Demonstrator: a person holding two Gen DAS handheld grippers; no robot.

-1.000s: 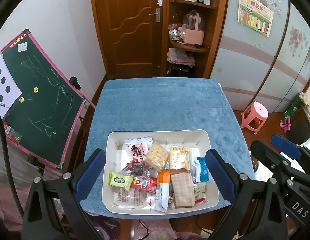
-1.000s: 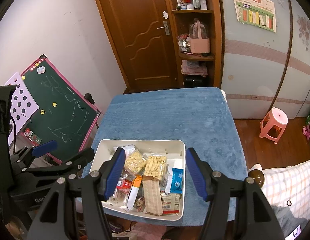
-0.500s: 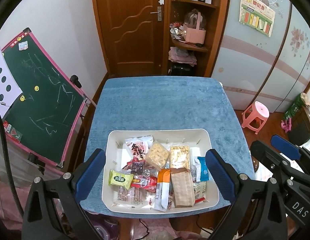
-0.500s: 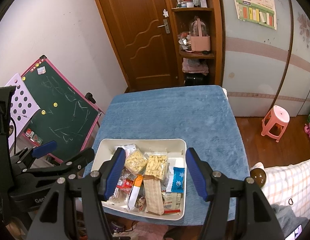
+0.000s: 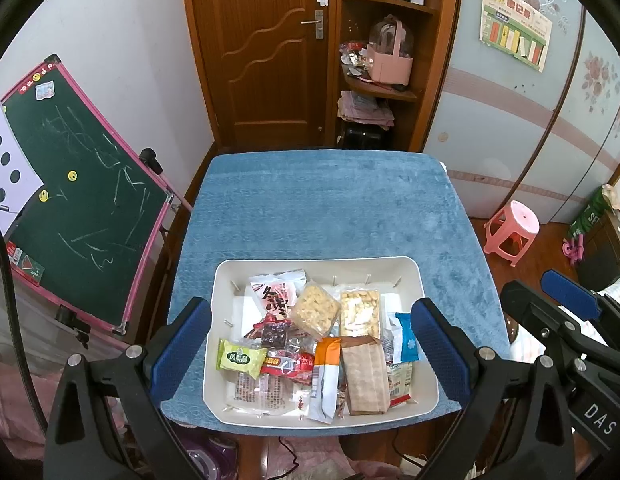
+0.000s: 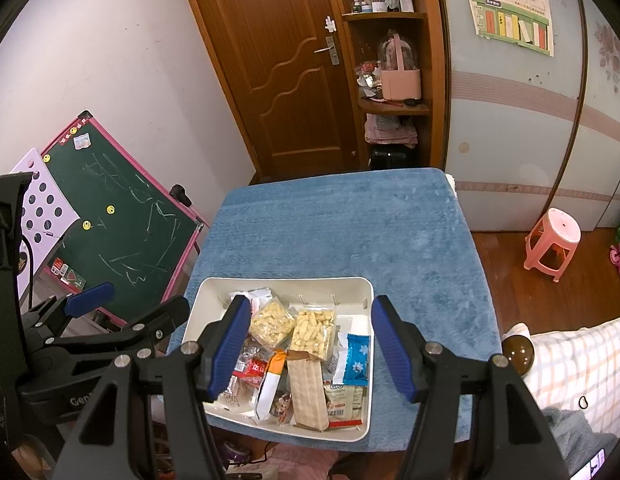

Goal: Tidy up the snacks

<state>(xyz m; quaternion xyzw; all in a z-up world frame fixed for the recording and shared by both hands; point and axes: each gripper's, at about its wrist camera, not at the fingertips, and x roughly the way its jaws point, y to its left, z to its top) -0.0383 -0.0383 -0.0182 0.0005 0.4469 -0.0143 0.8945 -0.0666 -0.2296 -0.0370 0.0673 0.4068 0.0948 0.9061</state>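
Note:
A white tray [image 5: 413, 270] sits at the near edge of the blue-covered table [image 5: 321, 208], also in the right wrist view [image 6: 286, 283]. It holds several wrapped snacks: a green packet [image 5: 240, 358], a brown packet [image 5: 363, 376], a blue-white packet [image 5: 405, 338], two clear bags of puffs [image 5: 359, 312]. My left gripper [image 5: 311, 350] is open and empty, held above the tray. My right gripper [image 6: 311, 344] is open and empty, also above the tray, to the right of the left one.
A green chalkboard [image 5: 74, 200] leans left of the table. A wooden door [image 5: 266, 52] and corner shelves [image 5: 383, 52] stand behind. A pink stool [image 5: 511, 232] is on the floor to the right. The table's far half shows bare blue cloth.
Both grippers have drifted slightly; the view of the tray and table has shifted a little. Nothing was grasped or moved.

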